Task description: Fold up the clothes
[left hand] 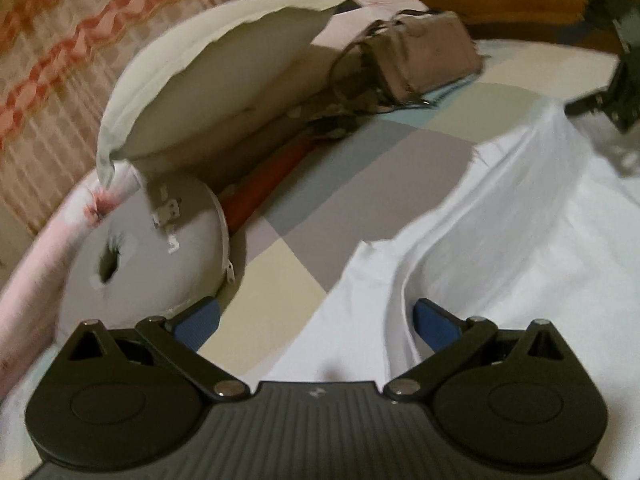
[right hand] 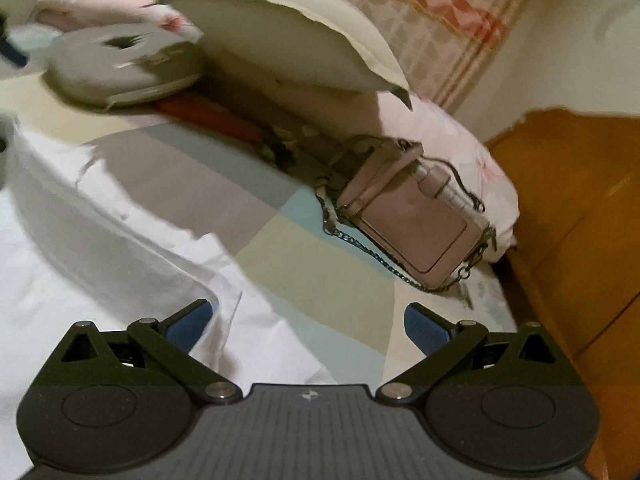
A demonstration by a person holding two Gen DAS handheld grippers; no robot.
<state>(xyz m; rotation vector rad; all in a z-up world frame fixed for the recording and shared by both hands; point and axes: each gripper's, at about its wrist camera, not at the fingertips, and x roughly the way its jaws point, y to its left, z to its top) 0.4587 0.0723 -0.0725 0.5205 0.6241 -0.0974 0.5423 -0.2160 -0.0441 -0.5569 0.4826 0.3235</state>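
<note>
Showing wooden floor (right hand: 580,208) rightward only.

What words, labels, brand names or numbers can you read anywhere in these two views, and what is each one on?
None can be read.
Left gripper body: a small pale emblem, no letters.
Right gripper body: the same kind of emblem, no letters.
Round grey cushion: small sewn tags, too blurred to read.
Pink handbag, white garment and checked bedsheet: no print visible.

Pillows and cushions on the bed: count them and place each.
3, possibly more hidden. A cream pillow leans at the back, a pink floral pillow lies under it behind the handbag, and a round grey cushion sits beside the cream one.
</note>
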